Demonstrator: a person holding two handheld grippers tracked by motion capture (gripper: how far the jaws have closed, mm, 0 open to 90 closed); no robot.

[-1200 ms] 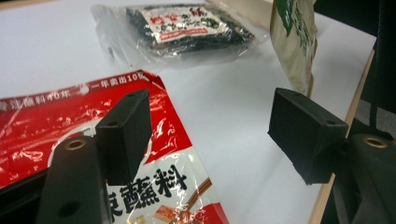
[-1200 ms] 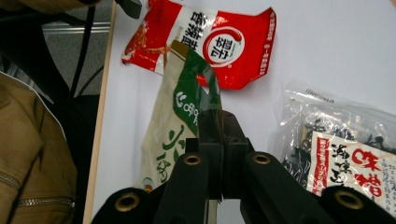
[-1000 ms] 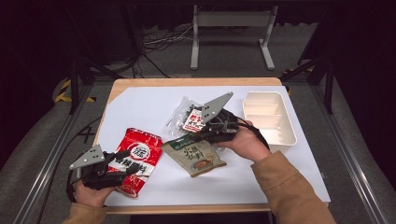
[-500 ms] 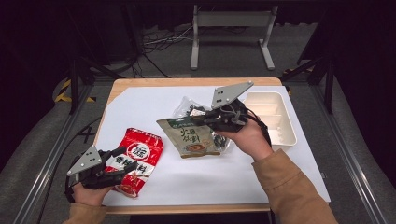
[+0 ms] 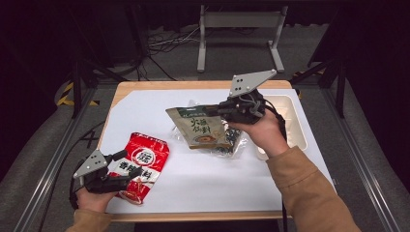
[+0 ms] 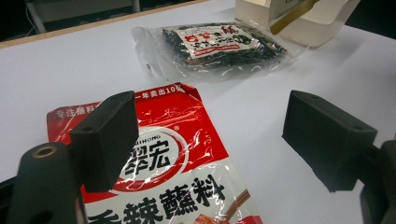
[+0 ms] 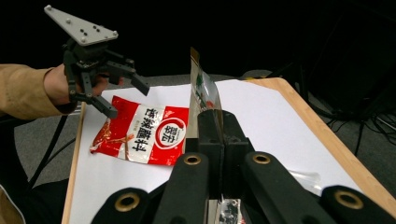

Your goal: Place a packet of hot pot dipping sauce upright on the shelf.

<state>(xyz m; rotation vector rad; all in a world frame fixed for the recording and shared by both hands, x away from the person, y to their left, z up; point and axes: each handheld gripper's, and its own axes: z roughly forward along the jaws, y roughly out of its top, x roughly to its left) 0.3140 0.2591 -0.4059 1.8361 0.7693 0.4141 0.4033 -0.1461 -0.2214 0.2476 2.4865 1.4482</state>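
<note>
A red seasoning packet (image 5: 142,164) lies flat at the table's front left. My left gripper (image 5: 126,165) sits over its near end; its jaws have just been opening and now stand apart, with the red packet (image 6: 187,158) lying under the gap and no pad pressing it. My right gripper (image 5: 220,110) is shut on the top edge of a green-and-brown soup packet (image 5: 199,128), held in the air above a clear bag of dark dried food (image 5: 228,141). In the right gripper view the soup packet (image 7: 200,88) rises edge-on from the closed jaws (image 7: 217,116).
A white compartment tray (image 5: 296,126) stands at the right side of the white table mat (image 5: 203,183), behind my right hand. The clear bag (image 6: 219,44) lies between the red packet and the tray (image 6: 308,28). The wooden table edge (image 7: 327,135) runs along the far side.
My right gripper has lifted the soup packet off the table and carried it up and back, over the clear bag. The left hand has stayed by the red packet.
</note>
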